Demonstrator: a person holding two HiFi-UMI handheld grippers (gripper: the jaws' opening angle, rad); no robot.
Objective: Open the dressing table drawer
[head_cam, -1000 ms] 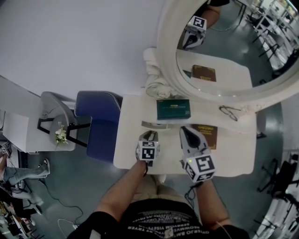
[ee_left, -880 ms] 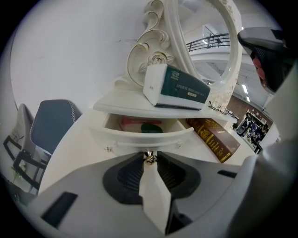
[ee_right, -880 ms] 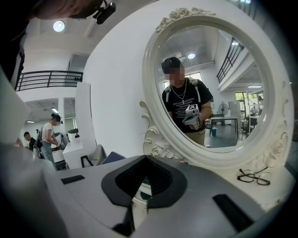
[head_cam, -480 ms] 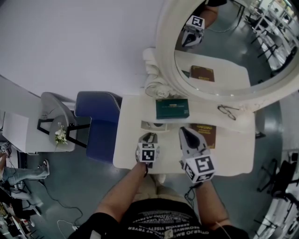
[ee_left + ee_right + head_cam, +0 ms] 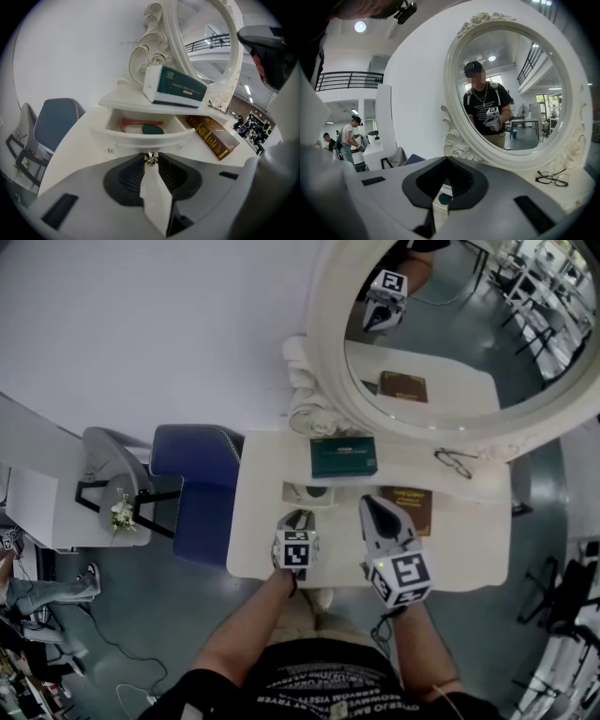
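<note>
Head view, surface: a white dressing-table surface [image 5: 469, 545] lies below an oval mirror [image 5: 441, 343], with a blue chair [image 5: 192, 474] at its left
Head view, drawer: the drawer [image 5: 309, 493] stands pulled partway out towards the person, just in front of the green box [image 5: 344, 457]
Head view, left tongs: the left tongs [image 5: 300, 516] have their tip at the drawer's front
Head view, right tongs: the right tongs [image 5: 371, 503] hang over the surface, tip just beside the brown book [image 5: 410, 509]; glasses [image 5: 453, 463] lie farther back near the mirror frame
Left gripper view, left tongs: the left tongs [image 5: 150, 159] are closed on the small metal drawer knob [image 5: 150, 160], pinching it from both sides
Left gripper view, drawer: the drawer [image 5: 140, 138] is open under a raised shelf [image 5: 117, 101]; a red thing [image 5: 138, 123] and a dark green thing [image 5: 153, 130] lie inside
Left gripper view, surroundings: the green box [image 5: 180, 88] rests on the shelf above the drawer; the brown book [image 5: 213, 138] lies flat to the right
Right gripper view, right tongs: the right tongs [image 5: 447, 160] are closed tip to tip with nothing held, aimed at the mirror [image 5: 451, 89]
Right gripper view, mirror: it reflects a person [image 5: 485, 108] holding a gripper; the glasses [image 5: 552, 178] lie at the frame's base
</note>
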